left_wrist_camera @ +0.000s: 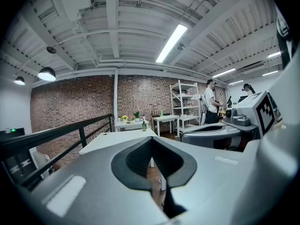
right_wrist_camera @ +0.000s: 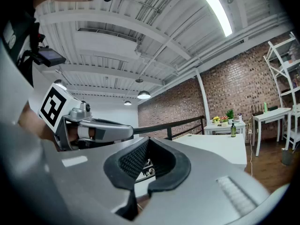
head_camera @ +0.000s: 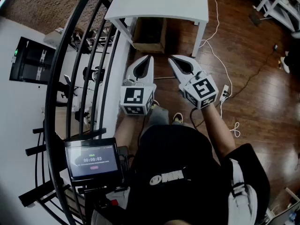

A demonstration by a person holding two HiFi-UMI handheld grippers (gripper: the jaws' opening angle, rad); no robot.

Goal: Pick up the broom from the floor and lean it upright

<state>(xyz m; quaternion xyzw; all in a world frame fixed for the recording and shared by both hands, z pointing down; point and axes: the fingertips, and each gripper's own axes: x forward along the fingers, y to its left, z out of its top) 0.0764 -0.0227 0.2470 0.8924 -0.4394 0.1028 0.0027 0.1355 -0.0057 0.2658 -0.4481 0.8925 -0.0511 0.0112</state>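
The left gripper (head_camera: 149, 59) and right gripper (head_camera: 172, 59) are held side by side before a white table (head_camera: 159, 6); both pairs of jaws are pressed together, with nothing gripped.

Glossy wood floor (head_camera: 253, 102) — matt table (head_camera: 159, 1)

Floor (head_camera: 253, 78): dark wood planks. A white table (head_camera: 159, 3) stands far centre, with a cardboard box (head_camera: 150, 34) beneath it. A black railing (head_camera: 70, 78) runs along the left. A white cable (head_camera: 216, 50) trails across the floor at right. Far wall (left_wrist_camera: 93, 102): red brick. Ceiling (left_wrist_camera: 117, 22): white, with a lit tube lamp (left_wrist_camera: 171, 43) and pendant lamps (left_wrist_camera: 47, 73).
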